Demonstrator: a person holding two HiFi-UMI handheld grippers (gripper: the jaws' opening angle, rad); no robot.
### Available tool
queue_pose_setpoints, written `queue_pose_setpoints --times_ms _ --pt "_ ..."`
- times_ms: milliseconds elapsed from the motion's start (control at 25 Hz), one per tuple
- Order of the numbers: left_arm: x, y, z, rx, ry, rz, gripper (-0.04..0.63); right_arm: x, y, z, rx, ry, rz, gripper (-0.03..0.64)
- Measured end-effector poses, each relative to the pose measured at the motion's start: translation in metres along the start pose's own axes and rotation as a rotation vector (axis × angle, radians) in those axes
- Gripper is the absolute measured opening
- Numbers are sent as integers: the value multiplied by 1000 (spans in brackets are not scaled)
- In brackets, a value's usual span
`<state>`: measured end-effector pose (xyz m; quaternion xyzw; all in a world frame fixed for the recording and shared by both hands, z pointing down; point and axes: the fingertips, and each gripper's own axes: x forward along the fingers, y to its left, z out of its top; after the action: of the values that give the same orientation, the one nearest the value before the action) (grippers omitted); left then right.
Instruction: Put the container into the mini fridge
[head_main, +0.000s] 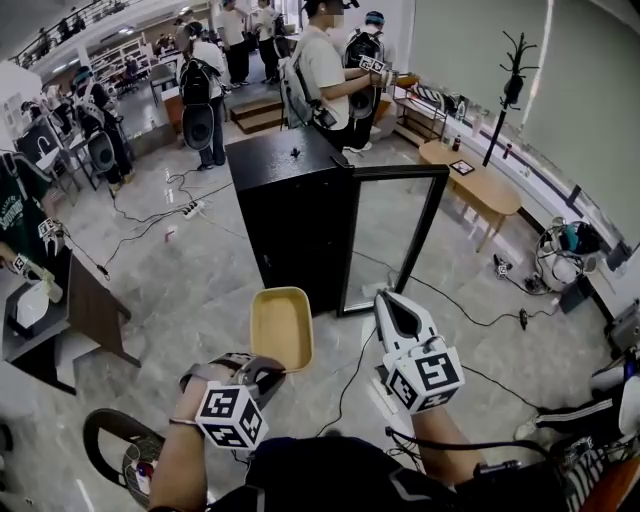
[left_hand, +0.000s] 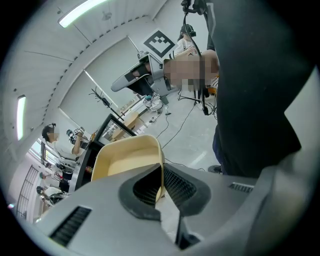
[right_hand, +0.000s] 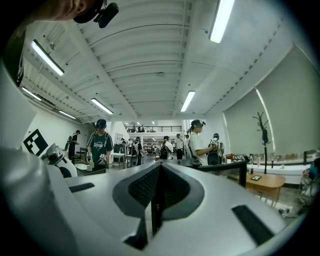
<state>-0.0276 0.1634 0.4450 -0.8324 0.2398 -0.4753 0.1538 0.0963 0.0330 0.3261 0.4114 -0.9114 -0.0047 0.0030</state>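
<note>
head view, left gripper (head_main: 266, 368): is pinching the near rim of the container, jaws closed down on it
head view, container (head_main: 282, 325): is hanging in the air above the floor (head_main: 190, 290), tan, open side up, short of the mini fridge
head view, mini fridge (head_main: 295, 210): is standing on the floor ahead, black, with its glass door (head_main: 392, 235) swinging wide open to the right
head view, right gripper (head_main: 392, 300): is pointing toward the open door, carrying nothing
head view, desk (head_main: 480, 185): is sitting well beyond the fridge, wooden, small items on it
left gripper view, left gripper (left_hand: 161, 186): is clamping the thin container wall between both pads
left gripper view, container (left_hand: 125, 160): is sticking out past the jaws, its inside looking empty
left gripper view, mini fridge (left_hand: 82, 165): is showing dark behind the container
right gripper view, right gripper (right_hand: 157, 195): is holding its jaws pressed together, nothing between them
right gripper view, door (right_hand: 240, 170): is showing as a black frame beyond the jaws
</note>
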Motion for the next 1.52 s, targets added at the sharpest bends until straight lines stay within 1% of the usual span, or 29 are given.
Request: queue_pose_setpoints --times_ms 240,440,600,800,960,1200,1320,1520 --pt "14 2 10 -26 11 2 23 0 -22 -8 24 -3 8 14" --pt "23 8 10 -30 20 -20 23 8 -29 -13 38 -4 15 14" --pt "33 22 19 -27 -12 -36 23 19 -40 -13 29 3 13 14" --pt "60 53 4 -26 -17 -30 23 42 -49 -12 -12 3 6 14" --pt "83 84 -4 -39 -34 -37 23 61 -68 -18 -18 37 -22 14" --pt "111 121 -18 -26 -52 -68 23 92 -95 -27 1 90 -73 14" --pt "125 144 -24 -15 -55 -74 23 114 -105 -32 -4 93 -62 14" --pt "144 172 -33 -39 -74 -82 23 142 -118 -43 14 113 -64 14"
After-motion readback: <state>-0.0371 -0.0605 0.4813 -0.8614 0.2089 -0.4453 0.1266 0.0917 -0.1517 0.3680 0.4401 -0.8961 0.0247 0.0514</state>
